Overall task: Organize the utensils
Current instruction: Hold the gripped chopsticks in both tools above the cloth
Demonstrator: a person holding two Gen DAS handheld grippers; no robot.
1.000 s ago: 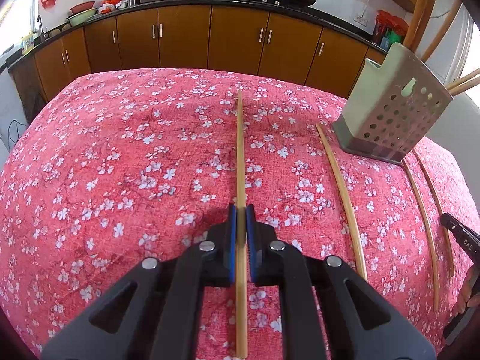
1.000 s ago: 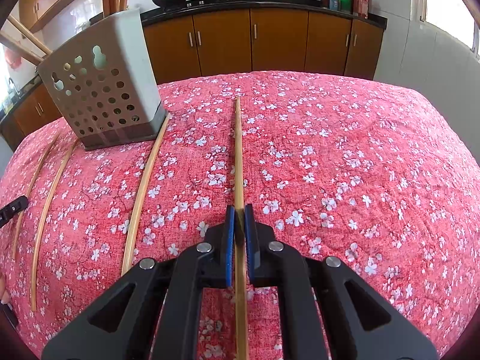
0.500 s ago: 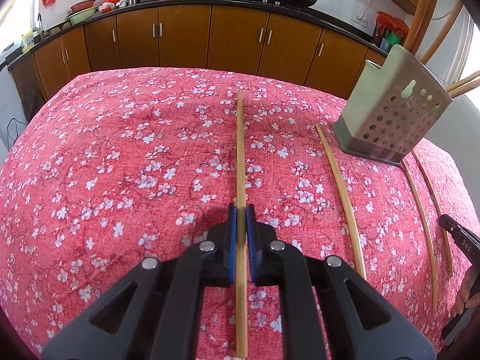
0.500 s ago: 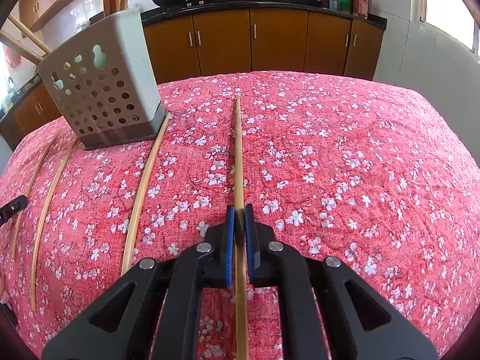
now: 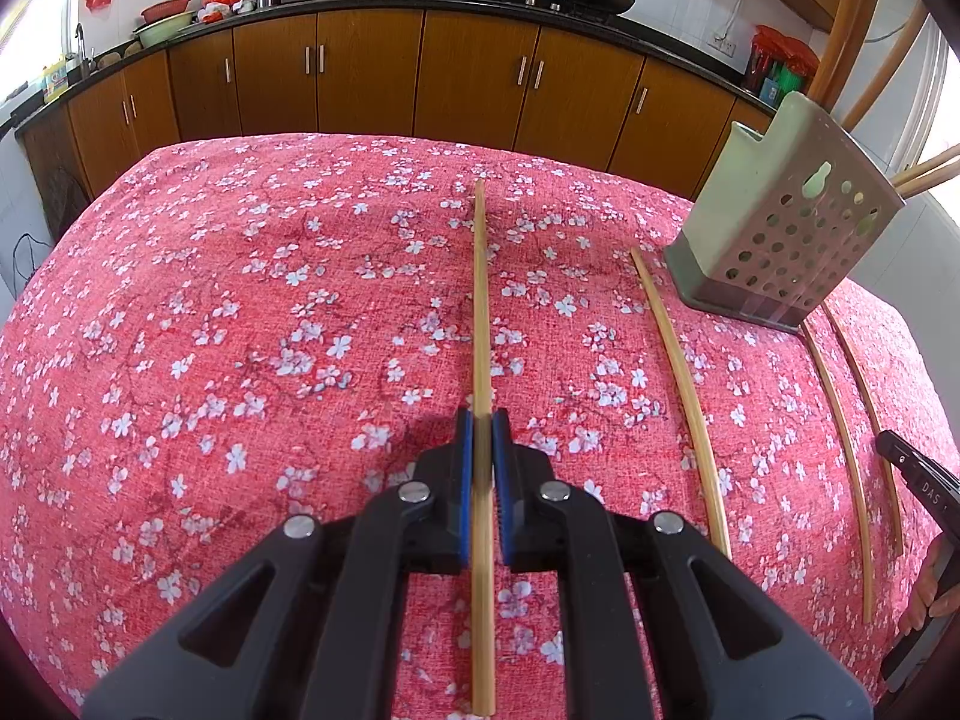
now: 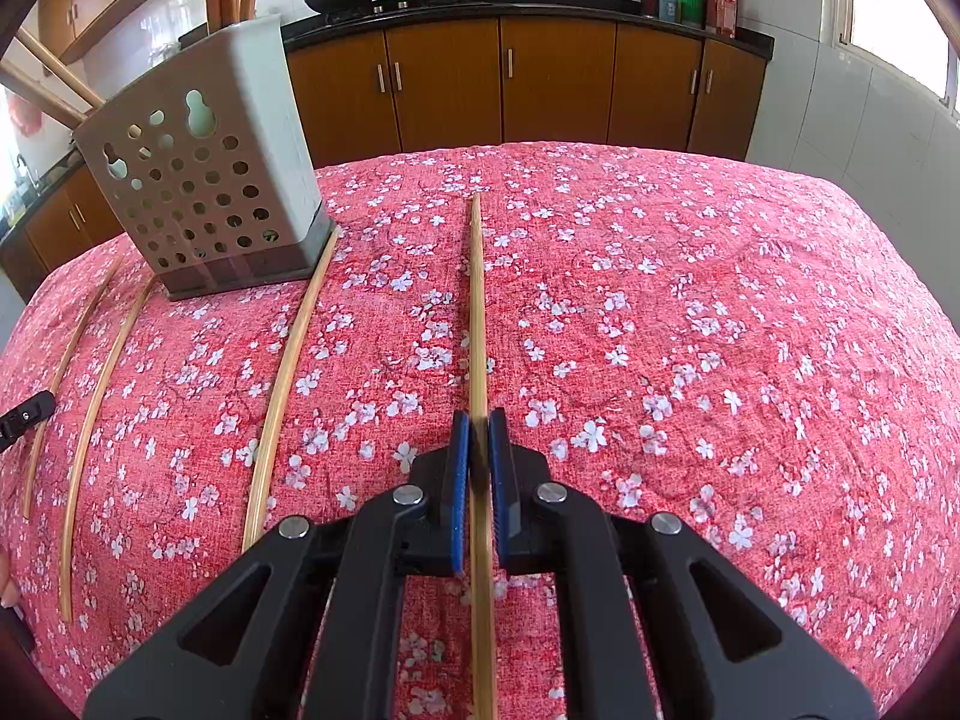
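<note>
1. Our left gripper [image 5: 482, 420] clamps one chopstick [image 5: 480, 300] over the tablecloth [image 5: 240, 330].
2. Our right gripper [image 6: 478, 420] clamps another chopstick [image 6: 476, 300].
3. Three more chopsticks [image 6: 288, 372] lie beside the holder [image 6: 210, 180].

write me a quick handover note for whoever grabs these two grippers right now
Left gripper: shut on a chopstick.
Right gripper: shut on another chopstick.
Three loose chopsticks lie on the red floral tablecloth: one beside the holder, touching its base corner, and two further left.
The perforated grey utensil holder stands upright at the far side.
Done: both chopsticks gripped.
Left: drop both held chopsticks into the holder, then collect the three others.
</note>
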